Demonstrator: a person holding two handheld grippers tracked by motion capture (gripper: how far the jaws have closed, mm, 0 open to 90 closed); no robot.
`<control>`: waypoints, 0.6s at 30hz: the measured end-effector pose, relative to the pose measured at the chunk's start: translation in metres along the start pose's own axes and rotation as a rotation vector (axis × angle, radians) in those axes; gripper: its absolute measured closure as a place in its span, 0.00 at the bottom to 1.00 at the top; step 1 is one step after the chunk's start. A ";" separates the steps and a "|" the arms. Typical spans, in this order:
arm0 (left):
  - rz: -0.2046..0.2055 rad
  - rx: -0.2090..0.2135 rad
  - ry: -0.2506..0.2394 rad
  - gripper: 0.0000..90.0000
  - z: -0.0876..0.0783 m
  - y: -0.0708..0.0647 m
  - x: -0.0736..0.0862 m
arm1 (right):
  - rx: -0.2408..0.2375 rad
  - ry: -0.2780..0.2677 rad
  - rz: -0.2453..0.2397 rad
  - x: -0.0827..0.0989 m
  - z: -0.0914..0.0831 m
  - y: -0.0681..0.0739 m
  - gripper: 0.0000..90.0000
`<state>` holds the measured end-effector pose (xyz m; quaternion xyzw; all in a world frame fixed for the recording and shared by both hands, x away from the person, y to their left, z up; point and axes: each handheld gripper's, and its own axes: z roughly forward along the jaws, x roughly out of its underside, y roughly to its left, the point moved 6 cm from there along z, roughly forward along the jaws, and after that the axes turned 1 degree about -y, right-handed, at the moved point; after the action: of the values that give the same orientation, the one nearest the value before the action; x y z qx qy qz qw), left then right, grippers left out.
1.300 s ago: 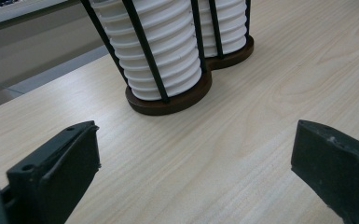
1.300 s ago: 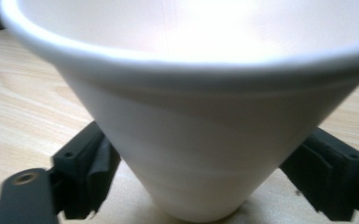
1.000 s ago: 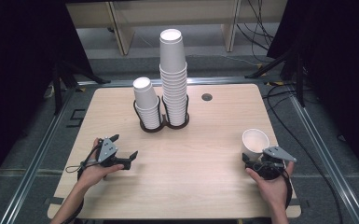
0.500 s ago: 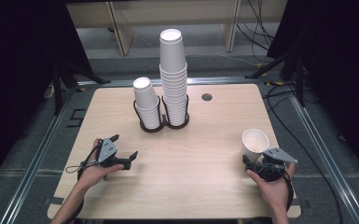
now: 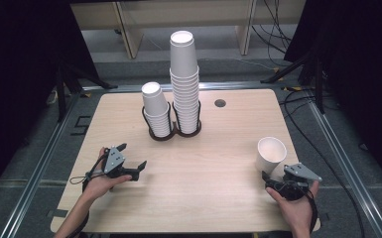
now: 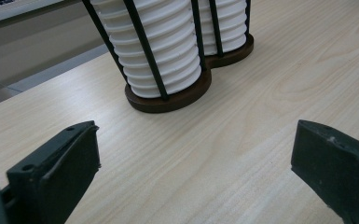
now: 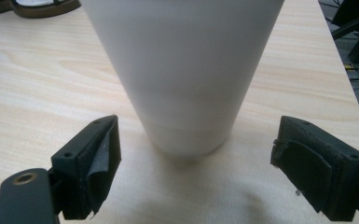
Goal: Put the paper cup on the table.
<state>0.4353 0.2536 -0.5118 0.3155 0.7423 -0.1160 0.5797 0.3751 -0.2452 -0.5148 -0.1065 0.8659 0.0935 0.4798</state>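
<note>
A single white paper cup (image 5: 271, 151) stands upright near the table's right edge, and its lower wall (image 7: 186, 79) looms close in the right gripper view. My right gripper (image 5: 275, 177) (image 7: 200, 128) sits just behind it, open, its jaws either side of the cup's base without touching. Two stacks of white cups stand in a dark wire holder (image 5: 171, 133) at the table's middle back: a short stack (image 5: 155, 106) and a tall one (image 5: 184, 74). My left gripper (image 5: 131, 157) (image 6: 198, 135) rests open at the front left, aimed at the holder (image 6: 168, 95), with nothing between its jaws.
The light wooden table (image 5: 213, 198) has a small dark round hole (image 5: 220, 103) at the back right. Metal rails (image 5: 44, 163) run along both sides below the tabletop. Cables (image 5: 297, 99) lie on the floor at the right.
</note>
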 end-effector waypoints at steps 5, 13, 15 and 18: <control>0.000 0.000 0.001 0.01 0.000 -0.001 0.001 | -0.004 -0.005 -0.015 0.006 -0.004 0.000 0.17; 0.000 0.000 0.014 0.01 -0.001 -0.003 0.003 | 0.008 -0.022 -0.016 0.008 -0.008 -0.002 0.17; 0.004 0.005 0.006 0.01 0.000 -0.003 0.002 | -0.003 -0.017 0.012 0.008 -0.009 0.000 0.17; 0.002 0.006 0.003 0.01 0.001 -0.005 0.002 | 0.014 -0.029 -0.010 0.007 -0.010 -0.004 0.17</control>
<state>0.4326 0.2503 -0.5151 0.3182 0.7426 -0.1168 0.5776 0.3640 -0.2521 -0.5153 -0.1061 0.8588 0.0865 0.4936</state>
